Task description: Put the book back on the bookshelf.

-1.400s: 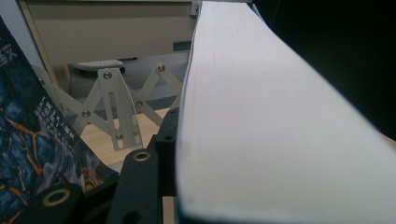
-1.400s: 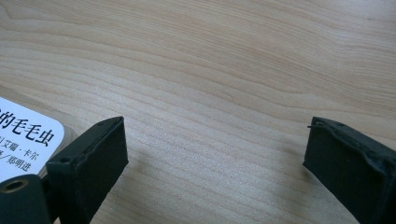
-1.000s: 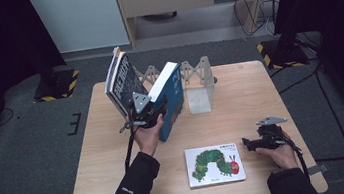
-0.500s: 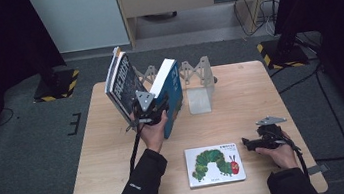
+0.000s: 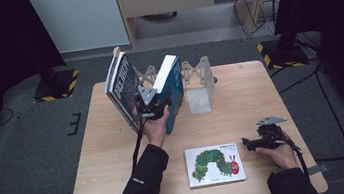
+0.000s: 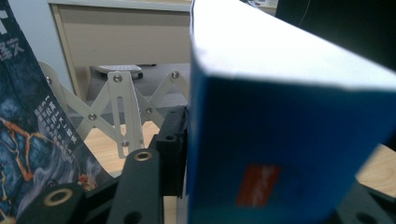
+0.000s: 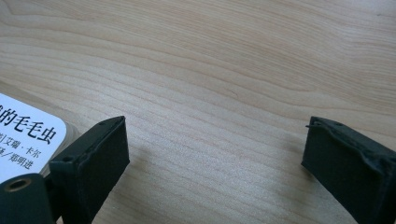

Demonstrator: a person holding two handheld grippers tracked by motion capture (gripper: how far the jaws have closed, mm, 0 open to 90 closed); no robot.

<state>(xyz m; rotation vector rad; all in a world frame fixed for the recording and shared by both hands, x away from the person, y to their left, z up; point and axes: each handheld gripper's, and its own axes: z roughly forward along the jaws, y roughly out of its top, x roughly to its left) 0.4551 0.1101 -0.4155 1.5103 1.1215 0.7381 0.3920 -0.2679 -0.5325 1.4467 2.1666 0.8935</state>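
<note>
Book [image 5: 172,84] stands tilted, spine toward camera; left fingers [image 6: 173,149] loosening around it.

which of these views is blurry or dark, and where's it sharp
High view: the wooden table is evenly lit, its surroundings fall into black. Left gripper view: the blue book sits so close that its cover and red label are soft, while the white folding rack behind is sharper. Right gripper view: the wood grain is crisp, and the picture book corner's print is readable.
</note>
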